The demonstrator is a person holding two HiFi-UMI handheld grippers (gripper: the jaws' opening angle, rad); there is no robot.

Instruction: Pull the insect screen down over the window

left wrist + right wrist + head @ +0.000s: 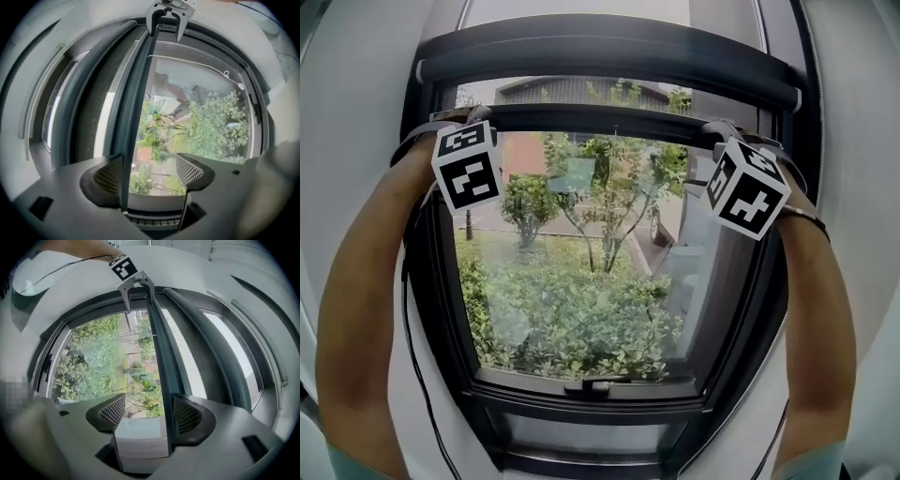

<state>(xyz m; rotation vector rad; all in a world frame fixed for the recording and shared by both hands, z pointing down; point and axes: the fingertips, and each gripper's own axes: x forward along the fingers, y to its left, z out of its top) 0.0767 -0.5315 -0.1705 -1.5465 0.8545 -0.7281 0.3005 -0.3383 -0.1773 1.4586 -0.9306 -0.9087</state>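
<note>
The insect screen's dark pull bar (600,119) runs across the window just below the roller housing (609,52), with a short strip of mesh (581,92) out between them. My left gripper (461,118) is at the bar's left end and my right gripper (722,129) at its right end. In the left gripper view the bar (136,117) passes between the jaws of the left gripper (149,176), lying against one pad (105,177) with a wide gap to the other. In the right gripper view the bar (161,357) rests against one pad (187,417) of the right gripper (150,413), clear of the other. Both are open.
The glass below the bar looks onto a garden. A dark handle (589,386) sits mid-bottom on the window frame (581,403). White sloped walls close in on both sides. A thin cord with a ring (226,74) crosses the pane. Cables trail along both forearms.
</note>
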